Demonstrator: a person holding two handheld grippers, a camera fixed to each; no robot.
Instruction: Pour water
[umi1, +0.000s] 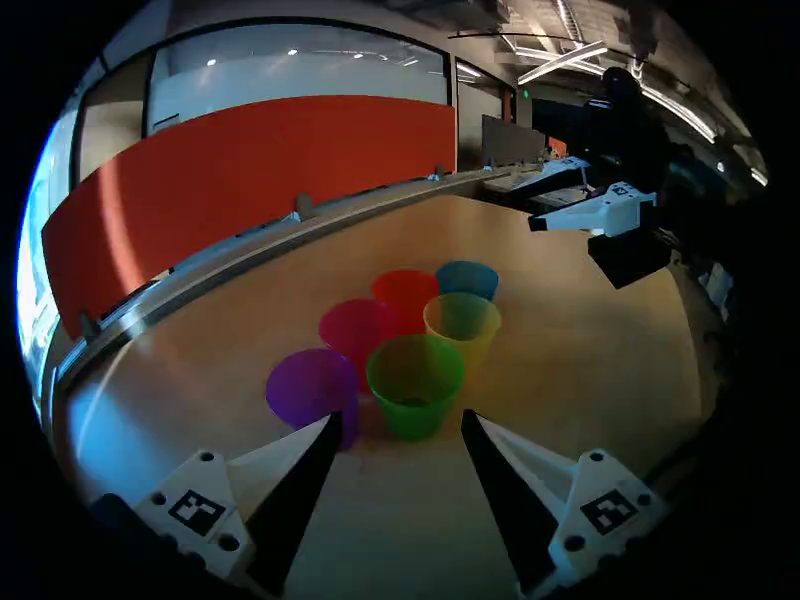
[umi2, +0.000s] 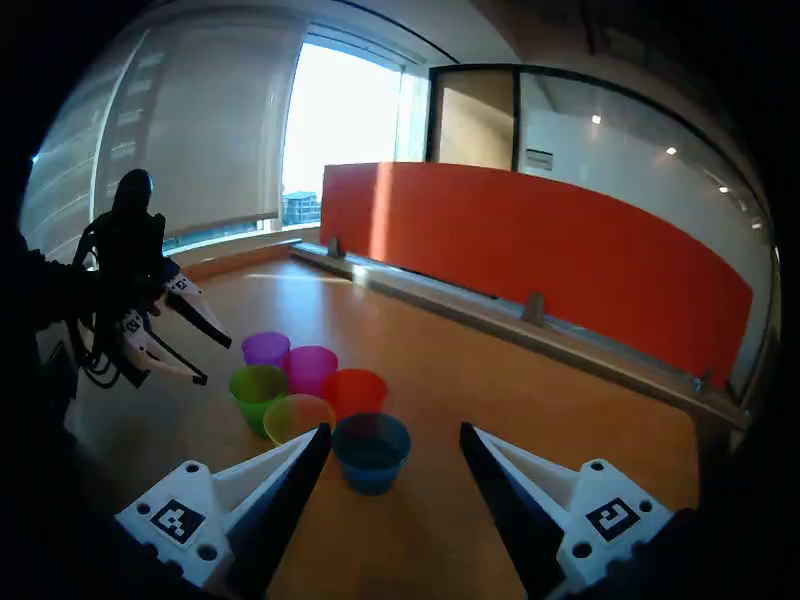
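On open table (umi1: 600, 340), off its edges, cups (umi1: 405, 335) cluster before left claw (umi1: 401, 418) and right claw (umi2: 395, 430), both agape, empty.

Orange partition (umi1: 250, 170) along wooden table (umi1: 600, 340), bright window (umi2: 340, 120) beyond.

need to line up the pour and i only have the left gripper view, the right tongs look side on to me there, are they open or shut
observer: Open. The right tongs are spread wide and hold nothing.
operator: which cup are they aimed at
observer: The blue cup. It stands just ahead of the gap between the fingertips and is not gripped.
operator: and how do mine look from that side
observer: The left tongs are open too. They stop short of the purple cup and the green cup, on the far side of the cluster from the blue cup.
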